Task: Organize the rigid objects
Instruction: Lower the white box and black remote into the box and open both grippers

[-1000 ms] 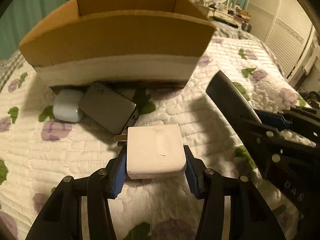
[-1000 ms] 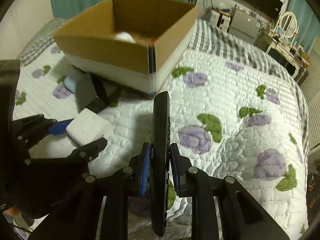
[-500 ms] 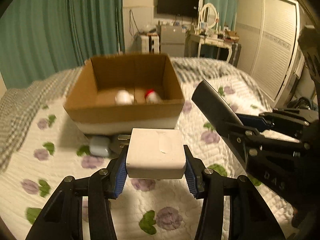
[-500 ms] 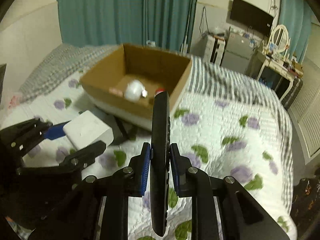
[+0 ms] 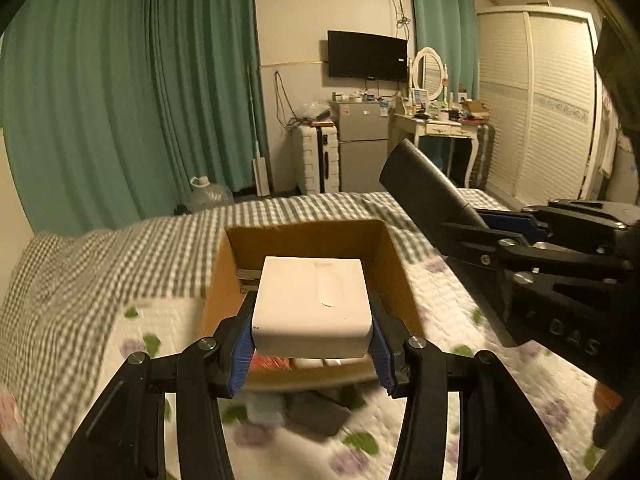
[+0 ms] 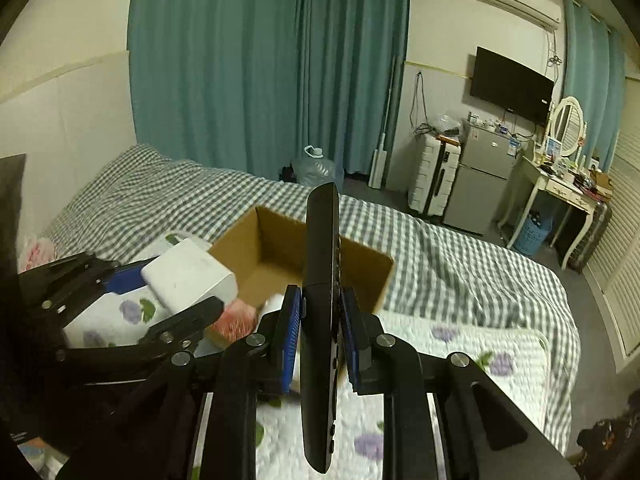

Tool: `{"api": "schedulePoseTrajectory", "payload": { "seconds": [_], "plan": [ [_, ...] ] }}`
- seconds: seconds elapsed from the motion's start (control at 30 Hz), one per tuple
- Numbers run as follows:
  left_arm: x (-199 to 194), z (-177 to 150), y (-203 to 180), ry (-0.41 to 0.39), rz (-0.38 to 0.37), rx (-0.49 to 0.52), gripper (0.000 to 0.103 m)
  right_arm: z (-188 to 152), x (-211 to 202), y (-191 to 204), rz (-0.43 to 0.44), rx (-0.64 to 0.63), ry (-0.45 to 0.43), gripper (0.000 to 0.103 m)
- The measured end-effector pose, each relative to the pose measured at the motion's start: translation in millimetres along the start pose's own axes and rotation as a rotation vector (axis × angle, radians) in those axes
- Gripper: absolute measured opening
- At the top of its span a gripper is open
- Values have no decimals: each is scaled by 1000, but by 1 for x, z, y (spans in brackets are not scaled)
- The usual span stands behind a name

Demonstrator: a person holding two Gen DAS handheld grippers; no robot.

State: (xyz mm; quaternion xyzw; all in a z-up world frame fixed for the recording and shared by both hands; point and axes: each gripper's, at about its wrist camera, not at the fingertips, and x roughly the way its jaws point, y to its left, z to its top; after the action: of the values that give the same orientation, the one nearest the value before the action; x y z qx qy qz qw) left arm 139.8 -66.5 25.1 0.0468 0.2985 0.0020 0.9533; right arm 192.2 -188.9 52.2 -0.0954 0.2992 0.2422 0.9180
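My left gripper (image 5: 312, 344) is shut on a white power adapter (image 5: 312, 304) and holds it in the air over the near edge of the open cardboard box (image 5: 384, 248) on the bed. The adapter also shows in the right wrist view (image 6: 188, 276). My right gripper (image 6: 318, 328) is shut on a black remote control (image 6: 320, 320), held on edge and raised over the box (image 6: 280, 248). The remote shows in the left wrist view (image 5: 424, 192) to the right of the box. Inside the box lie a pinkish-red item (image 6: 234, 320) and a white item (image 6: 276, 302).
A grey flat device (image 5: 320, 410) and a pale blue case (image 5: 262, 410) lie on the floral quilt (image 5: 460, 308) in front of the box. A checkered blanket (image 6: 460, 256) covers the bed beyond. Fridge, suitcase and dressing table stand at the far wall.
Both grippers have risen and moved forward with their objects, from low over the quilt to above the box. The box now sits lower and smaller in both views.
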Motion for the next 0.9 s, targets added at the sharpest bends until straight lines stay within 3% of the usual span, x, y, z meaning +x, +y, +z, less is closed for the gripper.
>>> {"api": "schedulePoseTrajectory", "payload": {
  "seconds": [0.23,0.47,0.67,0.9],
  "plan": [
    [69,-2,22,66,22,4,50,5,66,-2,25,17,50,19],
    [113,-21,28,148,7,-9,50,-17,113,-5,57,37,131,19],
    [115,-25,20,161,17,0,54,-23,111,-10,56,51,127,19],
    [99,-18,32,115,45,-38,55,-15,118,-12,36,55,124,19]
  ]
}}
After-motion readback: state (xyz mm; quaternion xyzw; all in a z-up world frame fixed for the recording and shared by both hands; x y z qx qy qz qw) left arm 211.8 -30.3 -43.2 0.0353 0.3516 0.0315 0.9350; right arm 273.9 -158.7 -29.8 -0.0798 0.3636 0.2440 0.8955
